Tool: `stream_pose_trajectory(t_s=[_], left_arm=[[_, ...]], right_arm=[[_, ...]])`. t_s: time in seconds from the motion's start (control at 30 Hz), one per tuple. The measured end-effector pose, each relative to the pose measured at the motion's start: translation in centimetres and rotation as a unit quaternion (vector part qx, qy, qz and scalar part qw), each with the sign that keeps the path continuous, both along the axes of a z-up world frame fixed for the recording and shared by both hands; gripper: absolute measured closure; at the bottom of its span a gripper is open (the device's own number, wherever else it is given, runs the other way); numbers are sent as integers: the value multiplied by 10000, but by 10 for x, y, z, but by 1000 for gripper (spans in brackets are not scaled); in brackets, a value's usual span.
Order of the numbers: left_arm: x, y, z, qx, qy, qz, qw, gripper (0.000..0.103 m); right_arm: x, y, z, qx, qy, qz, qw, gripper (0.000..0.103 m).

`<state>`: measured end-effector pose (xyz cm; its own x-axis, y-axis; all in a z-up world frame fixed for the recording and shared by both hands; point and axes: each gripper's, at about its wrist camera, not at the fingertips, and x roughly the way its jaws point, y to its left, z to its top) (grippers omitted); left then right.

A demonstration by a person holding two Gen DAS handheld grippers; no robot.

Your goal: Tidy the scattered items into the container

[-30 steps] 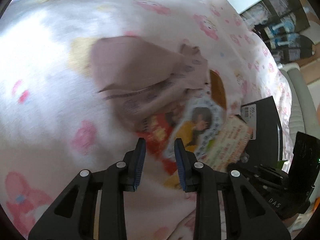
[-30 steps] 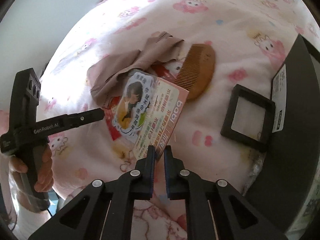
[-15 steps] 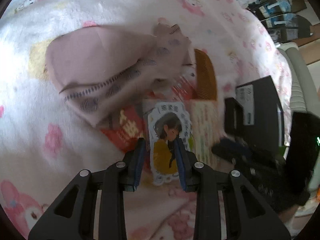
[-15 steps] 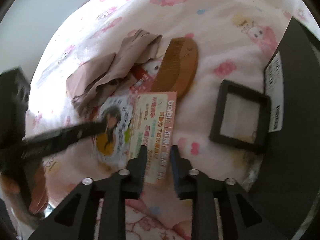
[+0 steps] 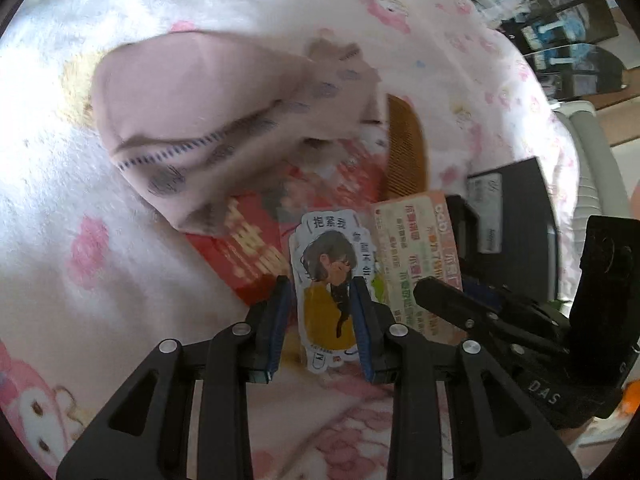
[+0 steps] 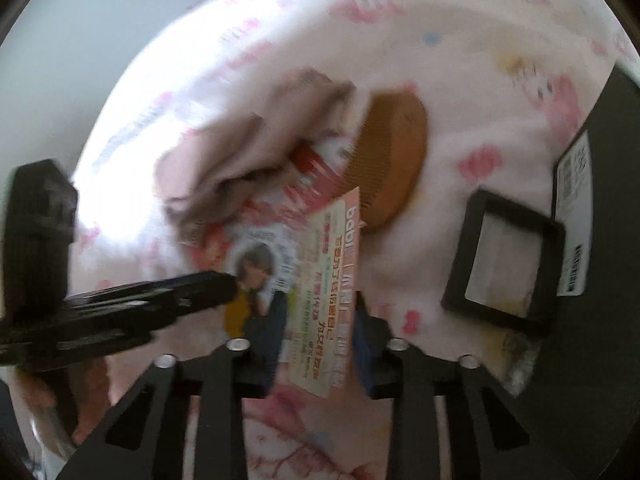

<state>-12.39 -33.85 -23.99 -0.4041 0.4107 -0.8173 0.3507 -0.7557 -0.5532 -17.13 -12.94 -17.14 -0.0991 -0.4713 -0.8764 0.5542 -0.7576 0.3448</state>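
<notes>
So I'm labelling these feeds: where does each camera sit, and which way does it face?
Left wrist: on the left gripper, facing forward-down at the girl sticker; the right gripper shows.
Right wrist: on the right gripper, facing the coupon card; the left gripper shows.
Shared: sticker, card, wooden comb.

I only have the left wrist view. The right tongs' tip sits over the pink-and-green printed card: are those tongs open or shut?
Observer: Open. In the right wrist view, the right tongs straddle the pink-and-green printed card, one finger on each side.
Operator: Is anything near the black container mostly hidden from me?
Observer: Yes, a black square frame with a clear window lies flat on the pink patterned blanket, close beside the black container.
</notes>
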Motion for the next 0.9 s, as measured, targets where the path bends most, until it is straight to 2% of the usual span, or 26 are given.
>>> stream_pose_trajectory(t_s=[0.1,0.2,0.27,0.3,0.33,0.4,0.47,0.57,0.73,0.8,0.87,0.9], left_arm=[[5,6,13,61,162,-59,9998,75],[10,14,27,40,294,-112,9995,76],[11,19,35,189,416,-162,9988,78],[12,22,40,238,476,-182,9984,78],[10,28,45,218,531,-205,9981,78],[3,44,54,2,616,-261,9978,78],[-3,45,51,-132,402,-156,9990,78],[2,35,42,-342,215,79,9992,78],[19,7,16,-190,-205,394,9988,76],[27,3,10,-63,-291,436,9986,68],[27,1,4,128,-311,438,9985,63],[25,2,1,208,-305,445,9983,62]], right_arm=[[9,13,21,-183,174,42,9997,93],[15,25,37,-345,239,-35,9991,95],[17,34,47,-485,254,-34,9985,98],[15,25,46,-579,205,-31,9981,98],[17,12,44,-653,201,-42,9977,98],[23,15,55,-641,390,-16,9972,98],[25,20,55,-544,458,-58,9975,98],[26,23,43,-607,259,-116,9978,98],[26,9,33,-285,365,54,9989,98],[21,-5,29,-121,437,213,9987,94],[12,-21,18,146,459,238,9986,84],[8,-26,11,292,497,164,9982,75]])
